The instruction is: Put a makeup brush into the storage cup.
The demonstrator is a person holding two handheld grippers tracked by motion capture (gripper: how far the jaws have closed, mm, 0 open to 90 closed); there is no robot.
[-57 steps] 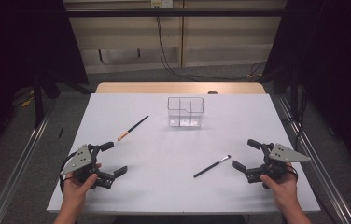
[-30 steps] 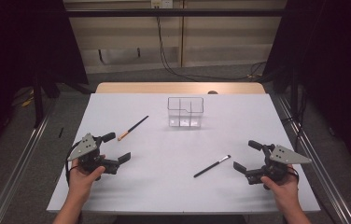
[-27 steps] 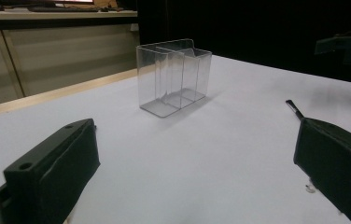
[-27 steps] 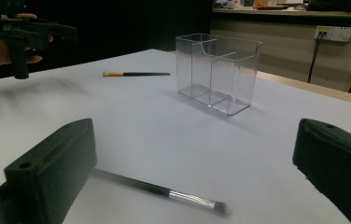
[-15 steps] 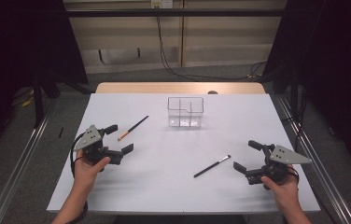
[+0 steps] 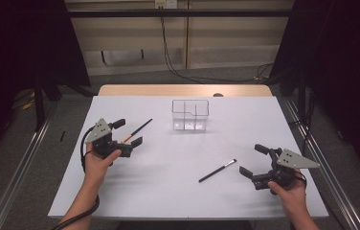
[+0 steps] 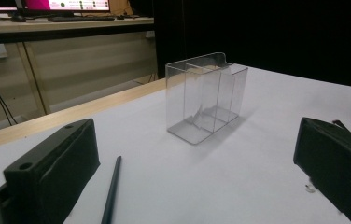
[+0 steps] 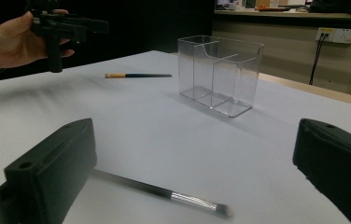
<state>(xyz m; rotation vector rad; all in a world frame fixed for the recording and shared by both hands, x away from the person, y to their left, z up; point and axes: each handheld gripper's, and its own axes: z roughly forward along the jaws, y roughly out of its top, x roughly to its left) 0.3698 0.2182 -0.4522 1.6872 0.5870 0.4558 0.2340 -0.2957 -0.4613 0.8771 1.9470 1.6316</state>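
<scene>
Left gripper (image 6: 129, 133) sits over the left part of the white counter (image 6: 168, 191), fingers (image 6: 137, 141) spread wide, nothing held. The orange-tipped brush (image 6: 136, 131) lies flat on the counter and runs between the two fingers in the high view; contact with either finger cannot be told from above. In the left gripper view the brush's dark handle (image 7: 111, 191) lies just inside the left-hand finger (image 7: 52, 175), close beside it, well clear of the right-hand finger (image 7: 334, 161). Clear two-compartment holder (image 6: 190, 115) stands upright toward the far middle of the counter, ahead of the left gripper, apart from both brushes. Right gripper (image 6: 257, 160) rests low near the right front of the counter, fingers (image 6: 247, 173) also wide open, holding nothing. The silver-ferruled brush (image 6: 217, 170) lies flat just left of it, bristle end pointing toward the gripper, near but not touching in the high view. In the right gripper view this brush (image 8: 164, 191) lies across the gap between the fingers, its handle passing behind the left-hand finger (image 8: 52, 175); bristle tip blurred. That view also shows the holder (image 8: 219, 74) beyond, the orange-tipped brush (image 8: 138, 75) farther off, and the other hand (image 8: 10, 39) gripping the left gripper (image 8: 66, 28).
</scene>
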